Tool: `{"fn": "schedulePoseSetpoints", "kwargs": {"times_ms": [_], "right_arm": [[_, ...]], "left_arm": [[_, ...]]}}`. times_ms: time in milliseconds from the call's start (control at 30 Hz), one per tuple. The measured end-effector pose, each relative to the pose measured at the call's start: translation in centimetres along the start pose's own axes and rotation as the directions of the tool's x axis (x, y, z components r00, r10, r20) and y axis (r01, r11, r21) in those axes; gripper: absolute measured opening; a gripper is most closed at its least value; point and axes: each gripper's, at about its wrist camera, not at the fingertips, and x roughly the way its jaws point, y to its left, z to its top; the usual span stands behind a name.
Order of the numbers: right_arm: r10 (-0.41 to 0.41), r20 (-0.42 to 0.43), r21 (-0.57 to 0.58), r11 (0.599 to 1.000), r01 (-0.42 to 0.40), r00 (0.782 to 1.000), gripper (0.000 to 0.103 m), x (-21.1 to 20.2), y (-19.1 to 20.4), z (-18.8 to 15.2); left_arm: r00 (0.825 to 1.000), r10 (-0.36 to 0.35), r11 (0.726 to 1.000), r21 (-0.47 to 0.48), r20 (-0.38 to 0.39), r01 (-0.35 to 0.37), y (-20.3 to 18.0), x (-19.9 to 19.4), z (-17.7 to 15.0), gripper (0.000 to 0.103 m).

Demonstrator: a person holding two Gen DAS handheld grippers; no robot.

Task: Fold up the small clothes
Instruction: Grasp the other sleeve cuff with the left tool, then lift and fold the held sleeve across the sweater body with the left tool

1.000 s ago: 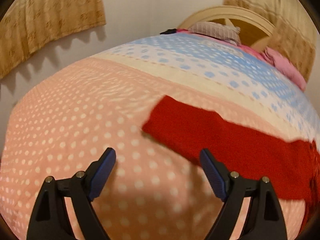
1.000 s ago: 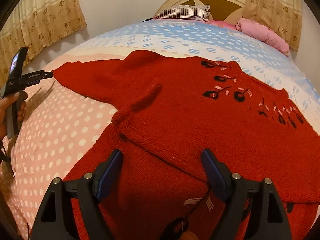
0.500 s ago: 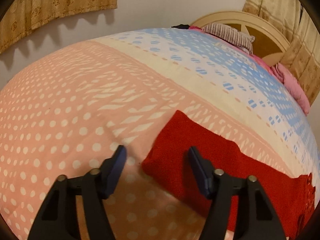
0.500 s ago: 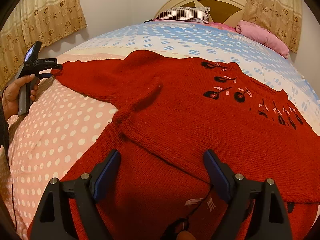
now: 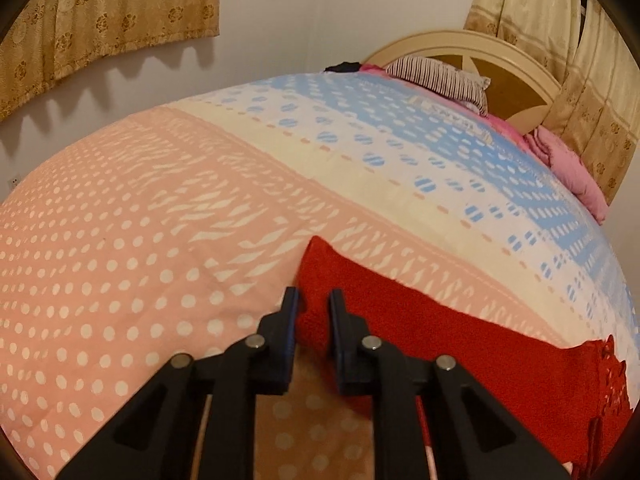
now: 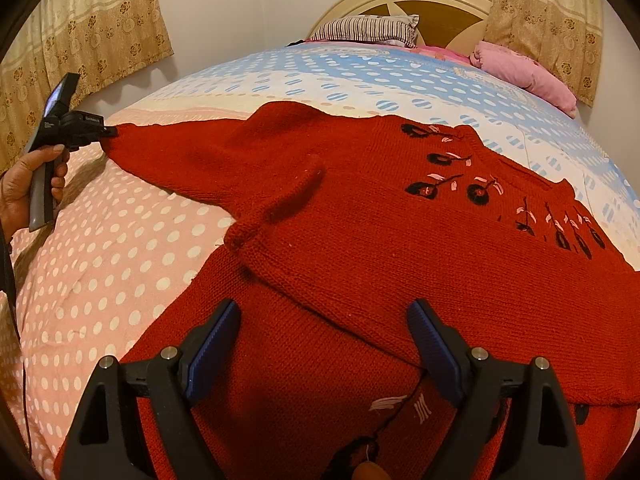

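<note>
Red knitted sweater with black and pink embroidered flowers near the neckline, lying spread flat on the bed. One sleeve extends toward 10 o'clock in the right wrist view; the lower body is partly folded, hem toward 6 o'clock.

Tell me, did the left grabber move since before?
Yes. The left gripper slid toward the sweater's sleeve cuff; its jaws have just been closing and now pinch it.

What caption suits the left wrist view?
Left claw closes on the cuff of the red sweater's sleeve on the dotted bedspread.
</note>
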Motion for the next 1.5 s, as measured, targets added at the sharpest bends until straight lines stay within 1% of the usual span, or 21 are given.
{"fn": "schedulePoseSetpoints", "kwargs": {"times_ms": [167,200,467,633,800,867,967,1133,1300,1367,1400,1433,1500], "right_arm": [[-0.001,0.000,0.001,1.000,0.001,1.000,0.087,0.0,0.0,0.0],[0.000,0.000,0.001,1.000,0.000,1.000,0.087,0.0,0.0,0.0],[-0.001,0.001,0.000,1.000,0.001,1.000,0.087,0.0,0.0,0.0],[-0.002,0.001,0.001,1.000,0.002,1.000,0.087,0.1,0.0,0.0],[-0.004,-0.001,0.002,1.000,0.004,1.000,0.088,0.1,0.1,0.0],[0.013,-0.018,0.007,1.000,-0.013,1.000,0.090,0.1,-0.2,0.3],[0.040,-0.026,0.035,0.999,-0.039,0.999,0.090,-0.9,-1.1,1.0],[0.024,0.005,0.125,0.992,-0.025,1.000,0.090,-3.9,-3.6,0.9],[-0.026,0.007,0.162,0.986,0.024,1.000,0.090,-6.4,-5.9,0.2],[-0.034,0.019,0.171,0.985,0.030,0.999,0.090,-7.6,-6.7,-0.3],[-0.034,0.022,0.173,0.984,0.030,0.999,0.090,-8.0,-7.0,-0.5],[-0.036,0.026,0.175,0.984,0.031,0.999,0.090,-8.6,-7.3,-0.9],[-0.048,0.030,0.171,0.984,0.042,0.998,0.090,-9.6,-7.9,-1.7]], "left_arm": [[1.000,-0.020,1.000,-0.004,0.002,0.020,-0.1,-0.8,0.3,0.016],[0.999,-0.033,0.999,-0.005,0.004,0.033,0.0,-1.1,0.3,0.016],[0.995,-0.088,0.996,0.028,0.055,0.086,-1.6,-4.2,1.4,0.015],[0.985,-0.154,0.987,0.056,0.083,0.150,-3.8,-6.6,2.0,0.014],[0.973,-0.212,0.974,0.096,0.089,0.204,-6.3,-8.7,2.2,0.014],[0.970,-0.226,0.970,0.110,0.090,0.216,-7.2,-9.5,2.2,0.014],[0.960,-0.267,0.959,0.116,0.083,0.257,-8.5,-10.7,2.3,0.014],[0.939,-0.331,0.940,0.122,0.089,0.319,-10.8,-12.8,2.4,0.014],[0.918,-0.392,0.916,0.122,0.067,0.382,-13.5,-14.4,1.9,0.014],[0.910,-0.409,0.908,0.128,0.068,0.399,-14.7,-15.1,1.8,0.014],[0.905,-0.420,0.903,0.131,0.067,0.409,-15.1,-15.4,1.7,0.012],[0.902,-0.426,0.900,0.131,0.066,0.415,-15.5,-15.7,1.6,0.012],[0.891,-0.448,0.890,0.127,0.068,0.438,-16.7,-16.3,1.6,0.012]]}}
